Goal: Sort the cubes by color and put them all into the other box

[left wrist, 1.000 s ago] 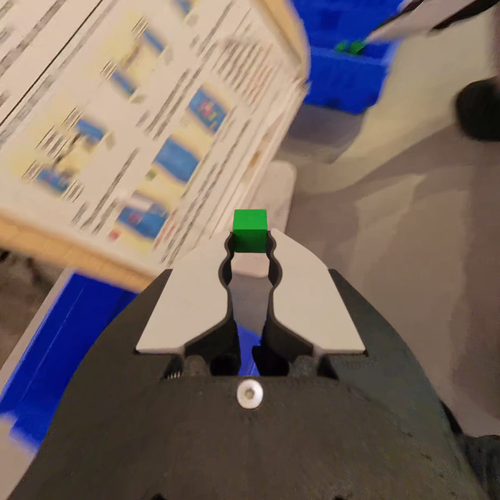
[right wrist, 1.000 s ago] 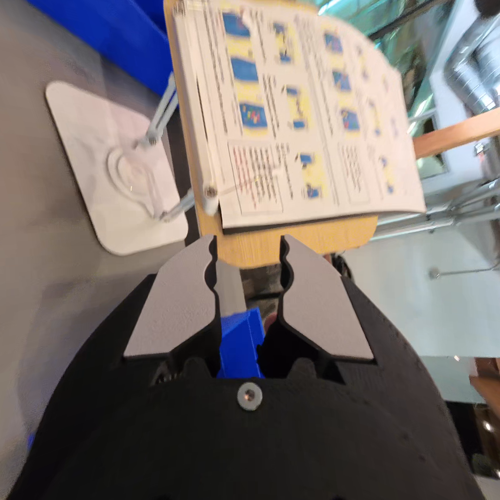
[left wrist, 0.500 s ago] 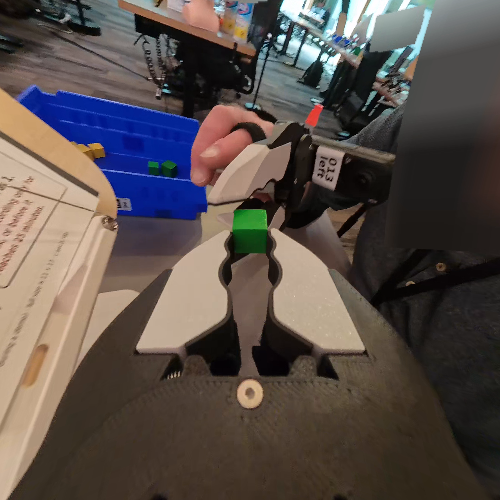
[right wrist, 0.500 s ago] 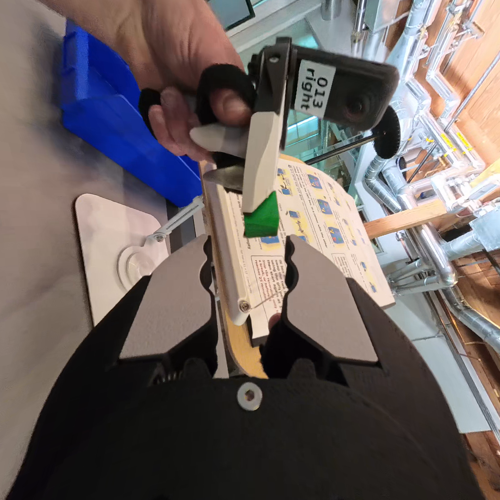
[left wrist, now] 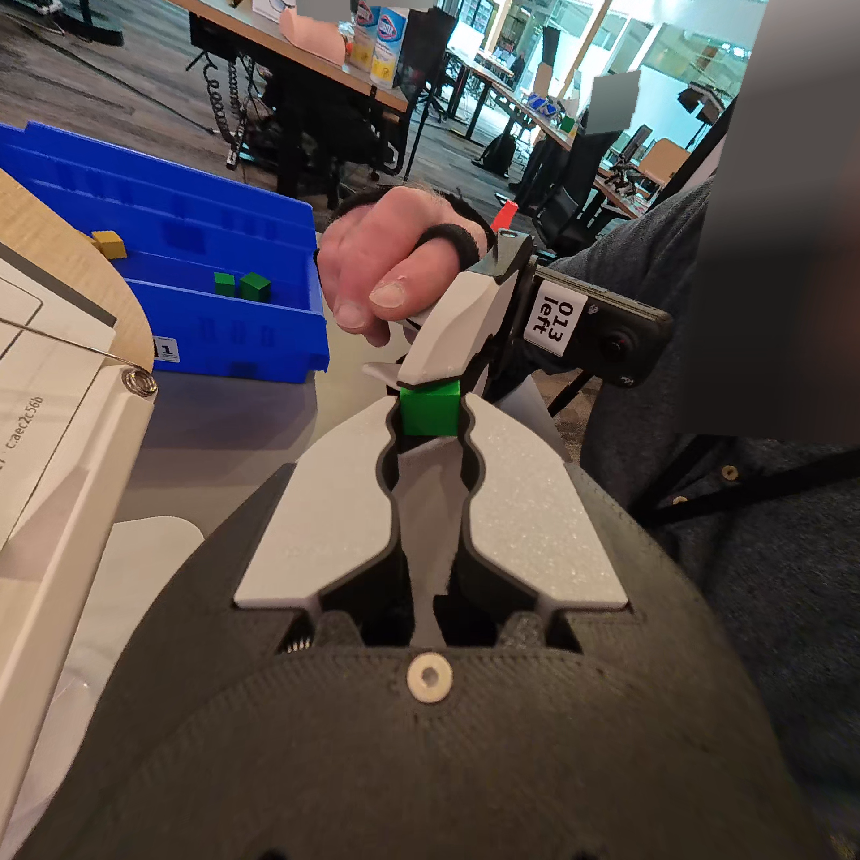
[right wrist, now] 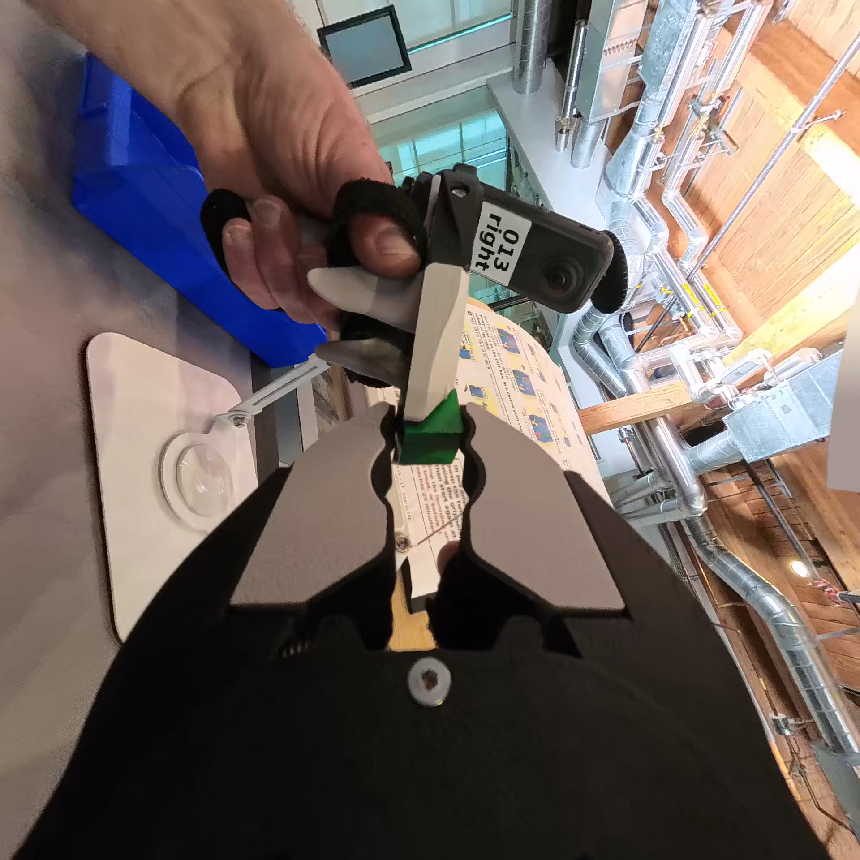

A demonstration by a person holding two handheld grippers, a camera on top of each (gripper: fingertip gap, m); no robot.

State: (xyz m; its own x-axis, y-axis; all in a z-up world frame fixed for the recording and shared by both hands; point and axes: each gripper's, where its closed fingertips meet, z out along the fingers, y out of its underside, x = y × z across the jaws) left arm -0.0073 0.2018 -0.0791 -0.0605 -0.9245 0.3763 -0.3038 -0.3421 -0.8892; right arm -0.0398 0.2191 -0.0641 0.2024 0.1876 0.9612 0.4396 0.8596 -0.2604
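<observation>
One green cube (left wrist: 430,414) shared by two grippers in mid-air.
Nearest, the left gripper (left wrist: 430,412) and the right gripper (right wrist: 428,435) both pinch it, jaws narrowly parted. Farther left, one blue box (left wrist: 260,335) holds two green cubes (left wrist: 242,285) and one yellow cube (left wrist: 110,243).

Bright even daylight from the windows (left wrist: 726,60) behind my left claw, soft shadows on the table (left wrist: 223,433), strong wide-angle bending at the edges, sharp fingertips, smeared table edge (right wrist: 28,419) in my right view.
</observation>
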